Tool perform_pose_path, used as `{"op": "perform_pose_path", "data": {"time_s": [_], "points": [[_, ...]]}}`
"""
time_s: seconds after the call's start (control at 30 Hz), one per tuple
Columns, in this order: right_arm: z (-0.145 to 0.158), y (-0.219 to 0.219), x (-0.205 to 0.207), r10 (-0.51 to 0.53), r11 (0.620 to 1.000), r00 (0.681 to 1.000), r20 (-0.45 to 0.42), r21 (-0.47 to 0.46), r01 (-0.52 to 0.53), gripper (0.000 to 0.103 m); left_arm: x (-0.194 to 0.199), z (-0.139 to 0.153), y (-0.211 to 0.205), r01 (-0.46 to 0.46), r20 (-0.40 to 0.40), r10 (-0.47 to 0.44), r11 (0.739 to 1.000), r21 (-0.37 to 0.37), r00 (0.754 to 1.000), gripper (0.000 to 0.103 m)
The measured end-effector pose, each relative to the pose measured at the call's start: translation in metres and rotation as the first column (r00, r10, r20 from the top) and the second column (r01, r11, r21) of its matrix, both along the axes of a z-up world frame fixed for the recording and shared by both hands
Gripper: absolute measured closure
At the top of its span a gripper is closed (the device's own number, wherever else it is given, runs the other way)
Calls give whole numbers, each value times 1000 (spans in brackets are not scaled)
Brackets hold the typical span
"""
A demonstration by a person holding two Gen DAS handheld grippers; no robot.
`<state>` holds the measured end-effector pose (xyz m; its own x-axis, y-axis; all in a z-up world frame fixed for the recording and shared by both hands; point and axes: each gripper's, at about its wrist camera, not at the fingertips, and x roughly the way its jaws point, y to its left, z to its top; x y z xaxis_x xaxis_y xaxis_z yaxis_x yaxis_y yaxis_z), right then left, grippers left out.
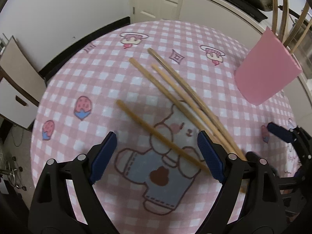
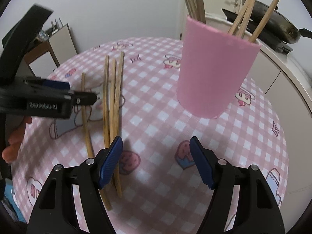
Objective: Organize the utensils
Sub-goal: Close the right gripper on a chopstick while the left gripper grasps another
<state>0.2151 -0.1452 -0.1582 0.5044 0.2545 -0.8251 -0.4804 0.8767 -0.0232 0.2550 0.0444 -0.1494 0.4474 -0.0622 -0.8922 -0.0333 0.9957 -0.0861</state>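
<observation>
Several wooden chopsticks (image 1: pixel 181 91) lie loose on the pink checked tablecloth; they also show in the right wrist view (image 2: pixel 114 101). One chopstick (image 1: pixel 156 132) lies apart, between my left gripper's (image 1: pixel 156 152) open fingers. A pink cup (image 2: pixel 216 72) stands upright at the right and holds several chopsticks (image 2: pixel 251 13); it also shows in the left wrist view (image 1: pixel 267 72). My right gripper (image 2: pixel 156 159) is open and empty above the cloth, just right of the loose chopsticks and in front of the cup. The left gripper (image 2: pixel 64 95) shows from the side over the chopsticks.
The round table (image 1: pixel 81 89) drops off at the left and far edges. A chair (image 1: pixel 17 81) stands beyond the left edge. A counter with a dark pan (image 2: pixel 280 27) runs behind the cup. A white door (image 1: pixel 156 0) is at the back.
</observation>
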Motion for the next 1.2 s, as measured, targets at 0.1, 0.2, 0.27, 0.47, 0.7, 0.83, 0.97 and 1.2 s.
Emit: {"op": "perform_pose_path", "data": {"time_s": [0.1, 0.2, 0.27, 0.47, 0.7, 0.83, 0.97, 1.2], "points": [[6, 7, 1, 7, 1000, 1000, 22, 17, -7, 39, 1, -4, 3, -18, 3, 18, 999, 36, 1000, 20], [6, 17, 3, 31, 999, 999, 20, 23, -31, 46, 0, -6, 2, -23, 35, 20, 997, 78, 999, 22], [4, 23, 5, 42, 999, 999, 17, 18, -42, 51, 0, -5, 2, -30, 49, 26, 996, 79, 998, 29], [-5, 37, 18, 67, 998, 997, -28, 11, -67, 65, -3, -1, 11, -15, 56, 11, 996, 86, 998, 55], [-9, 46, 25, 84, 995, 995, -49, -42, -86, 76, -5, 1, 15, -9, 63, 3, 995, 95, 998, 71], [-7, 37, 16, 106, 993, 992, -70, -38, -109, 97, -6, 0, 12, 9, 69, -17, 995, 103, 998, 74], [-3, 23, -5, 128, 991, 987, -100, -24, -131, 98, -7, 1, 18, 23, 63, -27, 997, 75, 998, 77], [-2, 23, -49, 196, 981, 969, -149, 14, -196, 98, -12, 2, 12, 72, 60, -75, 996, 57, 995, 84]]}}
